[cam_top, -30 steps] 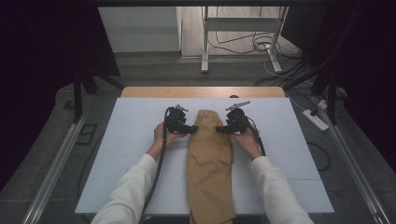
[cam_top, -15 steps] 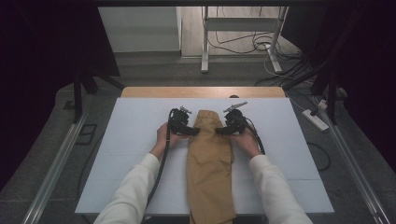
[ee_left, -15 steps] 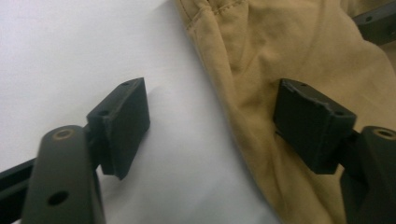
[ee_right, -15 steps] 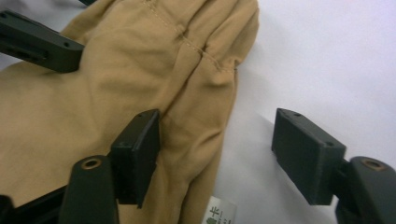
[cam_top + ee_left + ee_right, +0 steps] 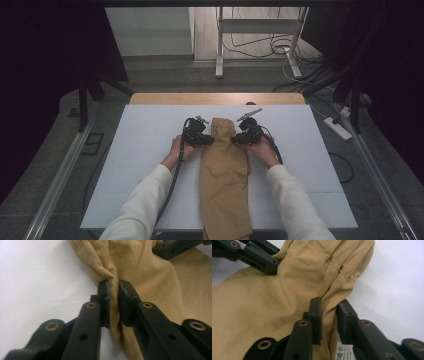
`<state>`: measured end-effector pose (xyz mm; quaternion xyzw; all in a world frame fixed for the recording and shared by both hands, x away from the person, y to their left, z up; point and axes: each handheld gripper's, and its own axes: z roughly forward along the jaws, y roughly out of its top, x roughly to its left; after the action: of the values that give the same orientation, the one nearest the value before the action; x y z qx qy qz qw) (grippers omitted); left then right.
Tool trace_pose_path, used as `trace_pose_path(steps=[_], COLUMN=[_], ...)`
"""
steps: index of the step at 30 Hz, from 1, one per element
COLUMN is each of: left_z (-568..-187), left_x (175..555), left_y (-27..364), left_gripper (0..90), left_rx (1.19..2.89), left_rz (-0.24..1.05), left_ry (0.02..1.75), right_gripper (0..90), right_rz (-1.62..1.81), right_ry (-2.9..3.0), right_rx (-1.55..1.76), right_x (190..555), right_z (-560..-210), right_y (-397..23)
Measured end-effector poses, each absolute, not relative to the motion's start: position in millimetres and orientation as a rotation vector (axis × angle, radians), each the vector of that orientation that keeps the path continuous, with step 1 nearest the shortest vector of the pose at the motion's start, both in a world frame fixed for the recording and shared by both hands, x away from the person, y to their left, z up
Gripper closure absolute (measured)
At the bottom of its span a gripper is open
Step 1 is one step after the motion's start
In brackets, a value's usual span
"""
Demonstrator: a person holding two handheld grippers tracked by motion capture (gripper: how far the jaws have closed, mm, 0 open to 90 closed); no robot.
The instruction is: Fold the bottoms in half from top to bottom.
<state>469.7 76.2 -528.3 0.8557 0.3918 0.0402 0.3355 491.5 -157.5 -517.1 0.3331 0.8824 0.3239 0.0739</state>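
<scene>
A tan garment (image 5: 224,180) lies lengthwise down the middle of the white bench (image 5: 140,150), its near end hanging over the front edge. The left gripper (image 5: 206,141) sits at the garment's left edge near the far end; its fingers (image 5: 105,293) have just been closing and now pinch a fold of the fabric. The right gripper (image 5: 235,140) sits at the opposite edge, level with the left one. Its fingers (image 5: 315,312) have likewise just been closing and clamp a bunched fold beside a white label (image 5: 344,352). Both hands rest on the bench behind the grippers.
</scene>
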Motion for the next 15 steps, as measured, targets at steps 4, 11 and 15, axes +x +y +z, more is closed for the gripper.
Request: trace_pose_path(steps=[4,11,15], left_z=[-525,-509,-498], left_x=[470,467,464], left_y=[77,84,88], left_gripper=[83.0,83.8,83.8], left_rx=[2.245,2.224,2.208], left_rz=[0.112,0.15,0.184], left_ry=[1.005,0.979,0.965], right_gripper=[79.8,81.3,81.3], right_rz=[0.947,0.99,1.02], right_ry=[2.655,2.634,2.601], right_rx=[0.945,0.911,0.872], right_x=[489,486,484], right_z=[-512,-501,-490], right_y=[-156,-159,-160])
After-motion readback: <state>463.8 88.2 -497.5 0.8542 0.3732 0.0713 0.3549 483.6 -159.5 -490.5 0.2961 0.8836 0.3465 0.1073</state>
